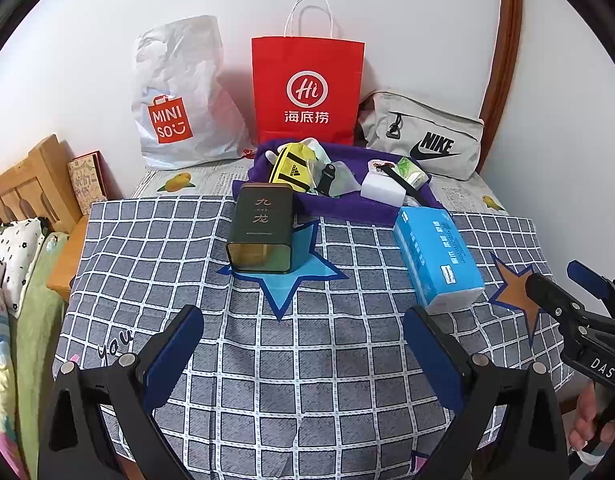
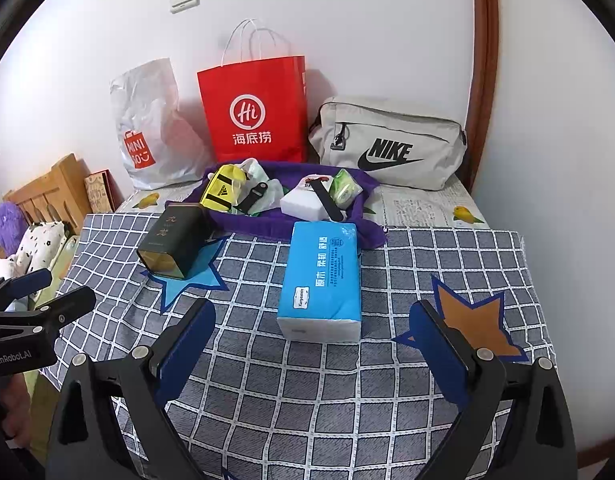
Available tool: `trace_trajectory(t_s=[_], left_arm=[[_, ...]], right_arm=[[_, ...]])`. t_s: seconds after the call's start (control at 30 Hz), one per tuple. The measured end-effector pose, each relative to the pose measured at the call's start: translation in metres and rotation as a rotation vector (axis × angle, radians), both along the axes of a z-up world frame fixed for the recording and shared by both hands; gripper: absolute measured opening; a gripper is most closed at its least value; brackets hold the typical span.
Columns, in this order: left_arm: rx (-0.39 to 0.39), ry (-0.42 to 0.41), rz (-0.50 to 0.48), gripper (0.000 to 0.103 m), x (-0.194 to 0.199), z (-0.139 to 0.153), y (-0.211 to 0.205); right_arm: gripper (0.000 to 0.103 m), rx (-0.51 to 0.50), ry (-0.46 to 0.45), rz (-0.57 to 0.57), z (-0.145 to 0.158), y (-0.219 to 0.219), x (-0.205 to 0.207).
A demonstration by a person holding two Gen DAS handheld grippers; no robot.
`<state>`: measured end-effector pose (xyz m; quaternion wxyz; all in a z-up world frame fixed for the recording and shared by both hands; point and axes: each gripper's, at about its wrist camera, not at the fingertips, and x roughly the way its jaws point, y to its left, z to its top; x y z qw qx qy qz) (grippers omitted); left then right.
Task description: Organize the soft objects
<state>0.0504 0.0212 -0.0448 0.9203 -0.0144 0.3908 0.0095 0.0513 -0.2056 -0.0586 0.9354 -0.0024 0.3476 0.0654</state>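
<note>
A blue tissue pack (image 1: 437, 258) (image 2: 322, 280) lies on the checked cloth (image 1: 307, 380) (image 2: 307, 400). Behind it a purple towel (image 1: 339, 210) (image 2: 267, 222) holds a yellow pouch (image 1: 288, 171) (image 2: 221, 190), a white block (image 1: 383, 187) (image 2: 303, 205), a green packet (image 1: 411, 170) (image 2: 344, 189) and a black strap (image 2: 254, 196). My left gripper (image 1: 303, 320) is open above the cloth, in front of a dark tin (image 1: 261, 228) (image 2: 173, 242). My right gripper (image 2: 313, 314) is open, just short of the tissue pack.
Against the wall stand a white plastic bag (image 1: 175, 96) (image 2: 151, 128), a red paper bag (image 1: 307, 88) (image 2: 255, 112) and a grey Nike bag (image 1: 423, 136) (image 2: 387, 144). A wooden bed frame (image 1: 31, 180) with bedding lies left. A door frame (image 1: 503, 40) rises at right.
</note>
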Motion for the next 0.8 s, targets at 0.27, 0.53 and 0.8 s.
trace_trajectory(t_s=[0.27, 0.53, 0.8], left_arm=[[0.001, 0.001, 0.001, 0.101, -0.0003, 0.0003, -0.0005], [0.001, -0.001, -0.001, 0.101, -0.0004, 0.0005, -0.0007], [0.003, -0.002, -0.003, 0.101, -0.001, 0.0013, -0.0019]], right_arm=[[0.097, 0.002, -0.002, -0.001, 0.0009, -0.0006, -0.0006], [0.097, 0.0, 0.001, -0.001, 0.0016, -0.0018, -0.0013], [0.097, -0.002, 0.001, -0.001, 0.0021, -0.0006, -0.001]])
